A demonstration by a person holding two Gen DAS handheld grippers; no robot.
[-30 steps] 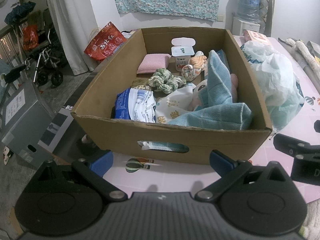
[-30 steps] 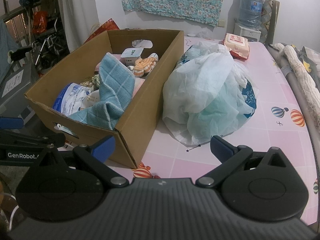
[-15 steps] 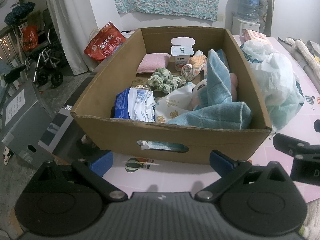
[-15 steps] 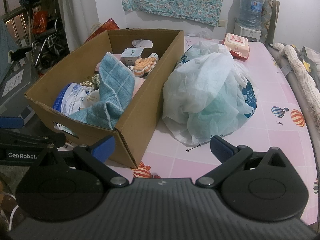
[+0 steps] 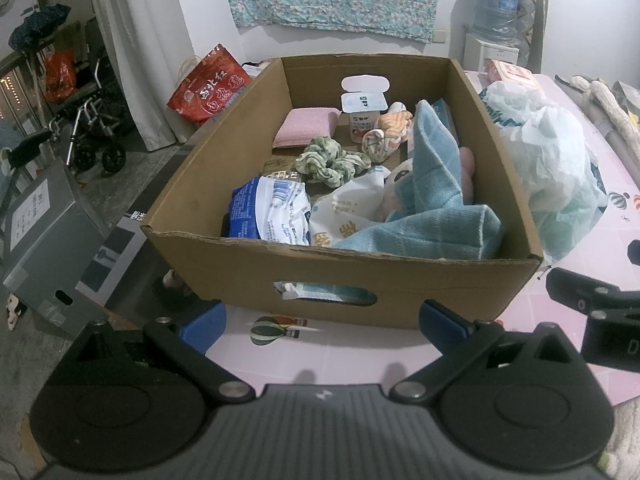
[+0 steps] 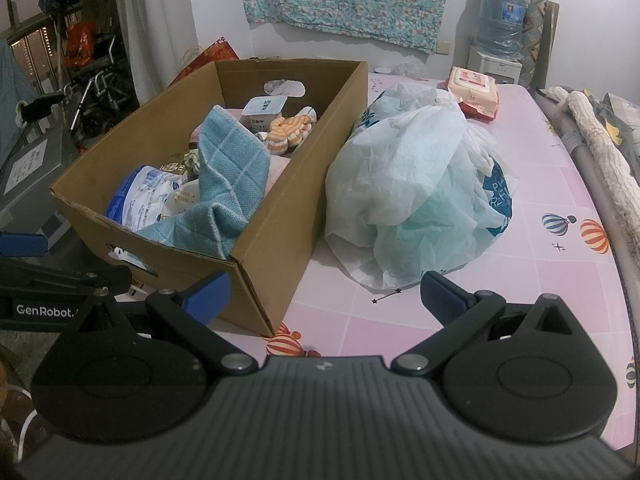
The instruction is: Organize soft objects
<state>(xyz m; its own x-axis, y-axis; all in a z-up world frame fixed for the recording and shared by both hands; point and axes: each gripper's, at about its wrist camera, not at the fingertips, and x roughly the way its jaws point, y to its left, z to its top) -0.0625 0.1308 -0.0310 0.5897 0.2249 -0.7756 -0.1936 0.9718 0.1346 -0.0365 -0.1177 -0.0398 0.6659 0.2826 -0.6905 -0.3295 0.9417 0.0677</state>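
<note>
The left hand-held gripper (image 5: 322, 322) points toward twelve o'clock, its blue fingertips (image 5: 442, 320) spread wide apart with nothing between them. The right hand-held gripper (image 6: 324, 296) is posed the same way — jaws wide, empty, level. Each shows in the other's view: the right one's black linkage at three o'clock in the left view, the left one's at nine o'clock in the right view — side by side, apart.

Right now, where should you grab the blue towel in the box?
Probably pinch the blue towel at its raised peak, coming down from above. It stands in a thin upright fold above the cardboard box rim, so open fingers could straddle it. Its lower end drapes over other things.
</note>
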